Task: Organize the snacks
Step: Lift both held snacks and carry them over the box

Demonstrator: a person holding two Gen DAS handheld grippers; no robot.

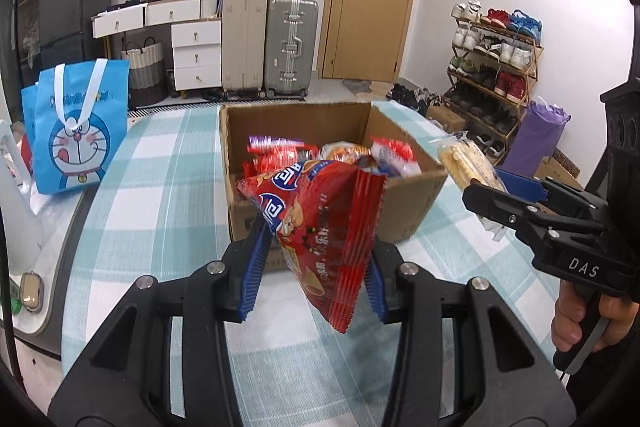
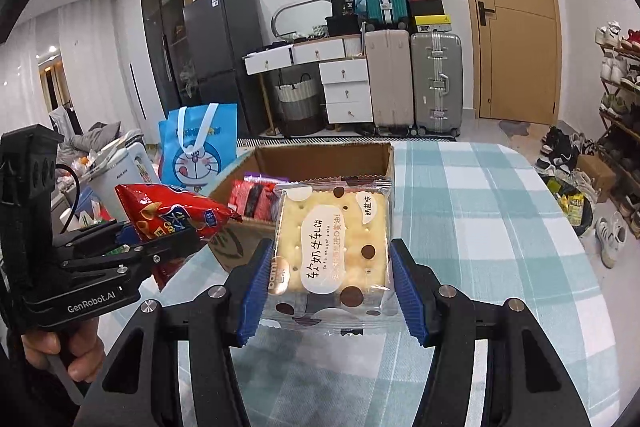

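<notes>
Your left gripper point(image 1: 316, 263) is pinching a red bag point(image 1: 320, 227), your right gripper point(image 2: 328, 287) clamping a cracker pack point(image 2: 332, 247); next, you're carrying both over the box point(image 1: 404, 211).

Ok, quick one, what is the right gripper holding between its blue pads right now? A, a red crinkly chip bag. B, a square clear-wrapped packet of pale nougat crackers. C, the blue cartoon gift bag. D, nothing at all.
B: in the right wrist view the right gripper has its blue pads pressed on both sides of the square clear-wrapped cracker packet; the red chip bag is in the left gripper.
</notes>
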